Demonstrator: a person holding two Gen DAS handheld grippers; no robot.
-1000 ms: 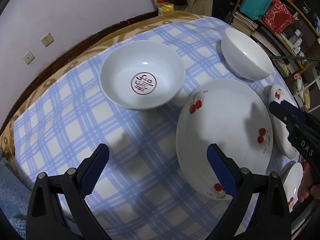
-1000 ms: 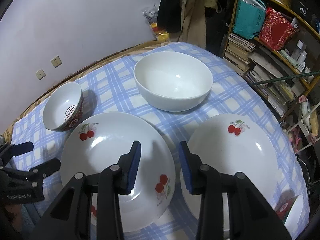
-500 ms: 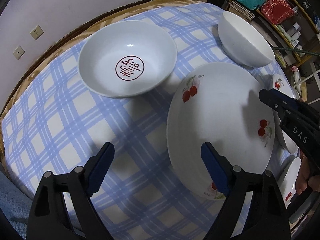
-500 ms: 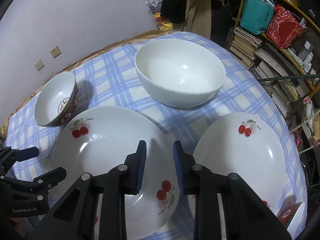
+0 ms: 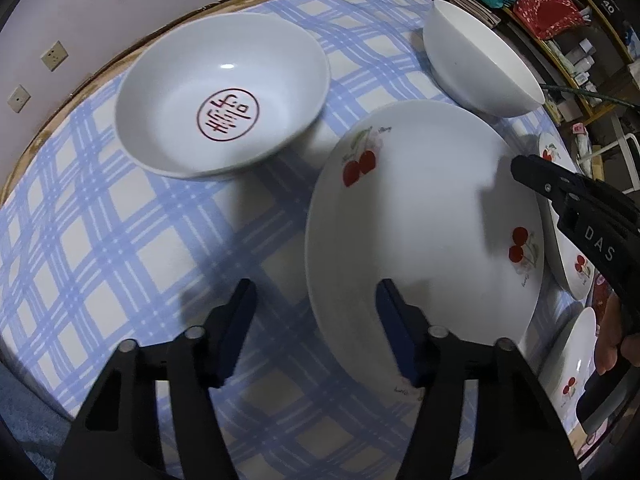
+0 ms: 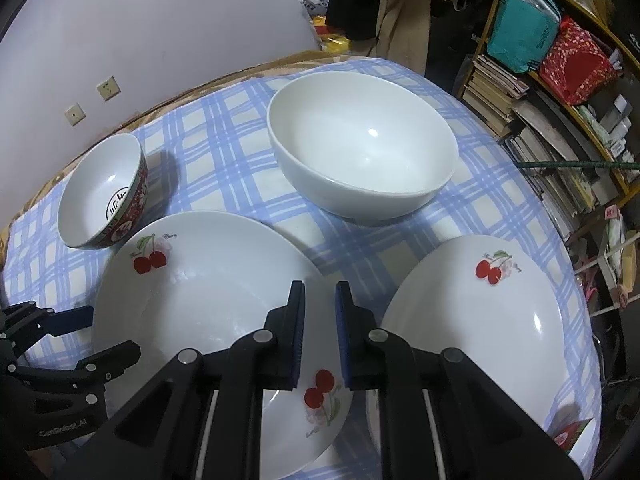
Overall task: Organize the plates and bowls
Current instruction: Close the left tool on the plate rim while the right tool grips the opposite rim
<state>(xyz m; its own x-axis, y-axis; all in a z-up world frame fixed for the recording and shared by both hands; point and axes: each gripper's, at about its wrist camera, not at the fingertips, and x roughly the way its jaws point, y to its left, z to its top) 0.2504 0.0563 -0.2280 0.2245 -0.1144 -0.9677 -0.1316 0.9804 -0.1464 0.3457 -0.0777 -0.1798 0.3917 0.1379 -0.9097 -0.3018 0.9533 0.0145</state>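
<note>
The big cherry plate (image 5: 420, 232) lies flat on the blue checked tablecloth (image 5: 120, 248), near the front edge of the table, face up. It is round, so it has no long side. The left gripper (image 5: 316, 328) points steeply down over the plate's left rim. Its jaws are about half open and closing, one on each side of the rim, but the pads do not press on it. The right gripper (image 6: 319, 332) hangs over the plate's right rim. Its jaws are nearly together and closing, with only a thin gap, and I cannot tell if the rim sits in that gap.

A bowl with a red mark inside (image 5: 224, 96) sits just behind the plate, toward the table's back left edge. A plain white bowl (image 6: 360, 140) stands at the back. A second cherry plate (image 6: 480, 312) lies close on the right side. A crowded bookshelf (image 6: 560, 92) stands past the right edge
</note>
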